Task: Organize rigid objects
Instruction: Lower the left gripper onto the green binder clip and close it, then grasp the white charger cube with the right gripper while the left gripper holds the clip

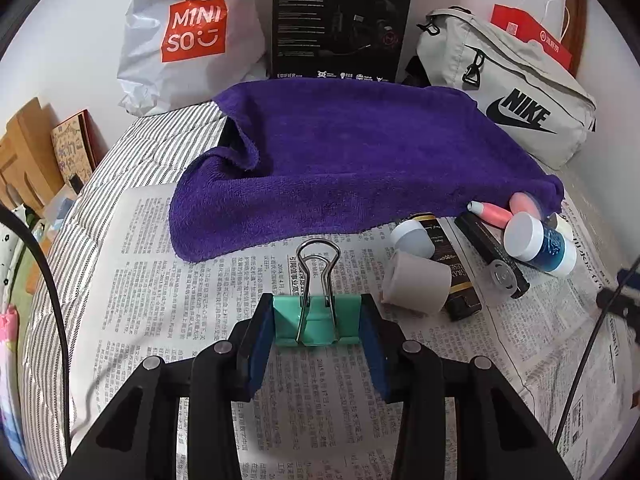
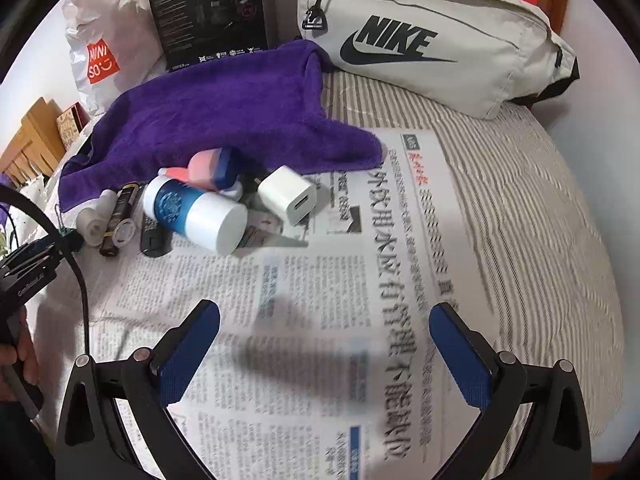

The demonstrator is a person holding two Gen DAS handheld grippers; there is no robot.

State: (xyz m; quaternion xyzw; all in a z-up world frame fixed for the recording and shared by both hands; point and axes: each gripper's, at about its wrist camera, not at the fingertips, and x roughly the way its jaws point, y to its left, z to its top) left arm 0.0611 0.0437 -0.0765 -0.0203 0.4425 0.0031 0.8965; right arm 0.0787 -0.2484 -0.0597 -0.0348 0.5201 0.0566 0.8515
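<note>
Newspaper (image 1: 160,280) under left hand-held gripper (image 1: 318,322) clamping green binder clip (image 1: 318,324).

We see a green clip (image 1: 318,320) with silver handles between blue pads (image 1: 260,344), and a purple towel (image 1: 352,152). The bedcover (image 2: 500,168) has grey and white stripes. The bottle (image 2: 192,210) is blue and white, and the charger (image 2: 287,194) is white.

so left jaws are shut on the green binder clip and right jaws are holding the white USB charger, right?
Half right. The left gripper is shut on the green metal binder clip. The right gripper is open and empty in the right wrist view; the white cube-shaped USB charger lies on the newspaper.
</note>
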